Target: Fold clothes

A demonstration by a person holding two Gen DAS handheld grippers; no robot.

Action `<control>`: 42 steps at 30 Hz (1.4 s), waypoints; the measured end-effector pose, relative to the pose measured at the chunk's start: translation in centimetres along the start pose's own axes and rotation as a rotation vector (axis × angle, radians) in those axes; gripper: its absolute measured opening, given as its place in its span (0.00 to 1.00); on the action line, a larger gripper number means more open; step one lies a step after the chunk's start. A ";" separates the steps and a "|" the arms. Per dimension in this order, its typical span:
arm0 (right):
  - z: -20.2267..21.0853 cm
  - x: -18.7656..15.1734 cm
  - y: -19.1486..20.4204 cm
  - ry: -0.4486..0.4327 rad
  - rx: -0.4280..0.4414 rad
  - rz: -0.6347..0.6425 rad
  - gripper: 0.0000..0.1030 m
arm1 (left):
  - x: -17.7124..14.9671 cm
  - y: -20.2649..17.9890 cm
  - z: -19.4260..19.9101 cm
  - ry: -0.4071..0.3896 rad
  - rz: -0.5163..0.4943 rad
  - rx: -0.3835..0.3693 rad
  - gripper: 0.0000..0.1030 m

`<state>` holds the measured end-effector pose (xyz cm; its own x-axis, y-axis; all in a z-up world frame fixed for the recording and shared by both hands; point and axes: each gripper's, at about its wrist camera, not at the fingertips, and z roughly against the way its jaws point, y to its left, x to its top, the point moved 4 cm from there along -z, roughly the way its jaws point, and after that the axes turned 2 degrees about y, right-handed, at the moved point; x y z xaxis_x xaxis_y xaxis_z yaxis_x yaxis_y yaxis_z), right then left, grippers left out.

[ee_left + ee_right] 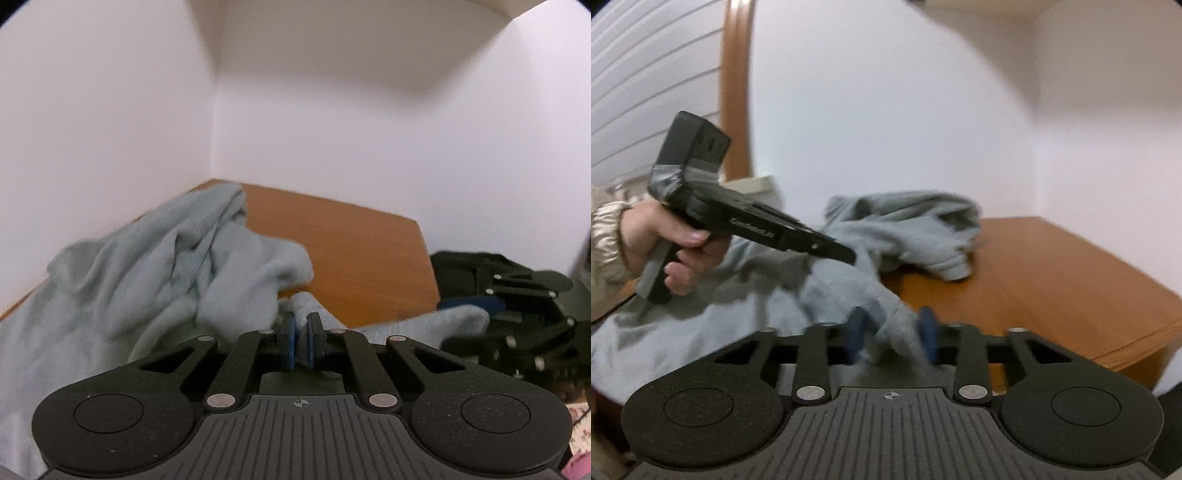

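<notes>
A crumpled grey-blue sweatshirt [894, 221] lies heaped on the wooden desk [1052, 273]. The left claw [300, 334] is pinched shut on a fold; the right claw [894, 332] clamps another bunch. This looks like gathering; next comes spreading it flat.

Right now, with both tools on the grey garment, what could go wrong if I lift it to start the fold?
1. The left tool pinches only a thin fold of the grey garment, so it may slip out.
2. The right tool holds a thick bunch; layers could lift together and fold crookedly.
3. The garment lies crumpled toward the table corner by the wall, so the far part may drag.
</notes>
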<state>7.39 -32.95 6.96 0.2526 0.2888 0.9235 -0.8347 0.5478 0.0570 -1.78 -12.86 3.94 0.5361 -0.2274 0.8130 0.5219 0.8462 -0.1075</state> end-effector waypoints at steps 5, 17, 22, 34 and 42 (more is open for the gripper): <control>-0.1 -0.9 2.3 0.088 0.124 0.113 0.25 | -1.7 0.5 0.8 -0.007 0.028 -0.012 0.07; -0.4 -0.6 2.8 0.128 0.134 0.082 0.42 | -2.9 0.5 1.2 -0.040 0.052 -0.026 0.08; -0.2 0.9 1.1 0.065 0.115 -0.055 0.44 | -2.9 0.1 1.6 -0.043 0.022 -0.005 0.08; -2.6 -0.4 2.4 0.113 -0.010 -0.003 0.24 | -3.2 -0.4 3.8 -0.151 0.001 -0.107 0.11; -2.0 -1.0 2.0 0.126 -0.024 0.005 0.40 | -3.5 -0.6 3.0 -0.076 -0.006 -0.062 0.27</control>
<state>6.48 -30.60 5.40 0.3091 0.3876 0.8685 -0.8247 0.5640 0.0418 -5.96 -11.17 2.88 0.4823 -0.1934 0.8544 0.5664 0.8129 -0.1357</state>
